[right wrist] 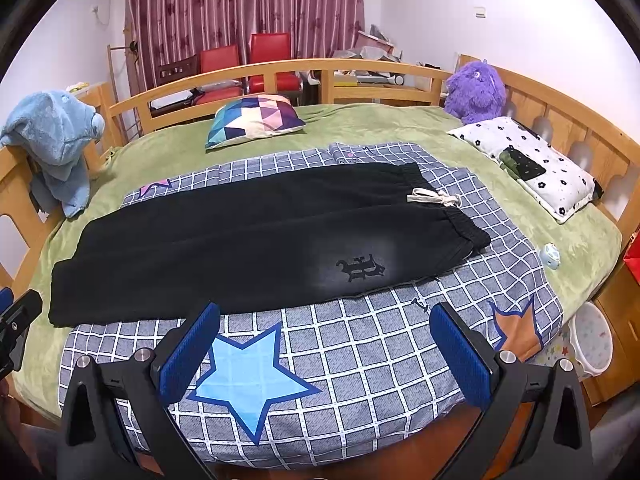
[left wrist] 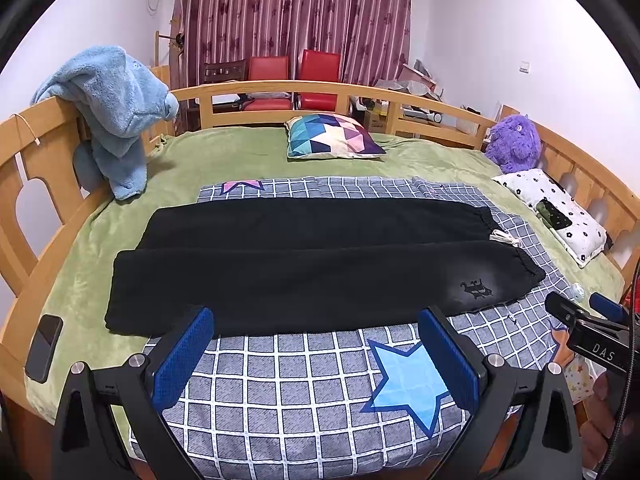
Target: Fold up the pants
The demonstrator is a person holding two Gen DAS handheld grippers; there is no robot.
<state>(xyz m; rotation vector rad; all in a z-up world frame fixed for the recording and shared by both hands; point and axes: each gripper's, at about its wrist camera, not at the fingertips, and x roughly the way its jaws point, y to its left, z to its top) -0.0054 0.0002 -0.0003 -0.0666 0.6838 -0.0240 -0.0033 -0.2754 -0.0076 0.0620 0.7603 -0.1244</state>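
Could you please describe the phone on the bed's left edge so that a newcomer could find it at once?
Start at the wooden bed with the green blanket. Follow the blanket's left edge towards the camera, past the blue towel. The phone lies there, a flat, glossy black slab left of the pants.

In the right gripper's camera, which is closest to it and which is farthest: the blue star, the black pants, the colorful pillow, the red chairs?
1. Blue star, on the checked blanket, just ahead.
2. Black pants, lying flat mid-bed.
3. Colorful pillow, at the bed's far side.
4. Red chairs, behind the bed rail.
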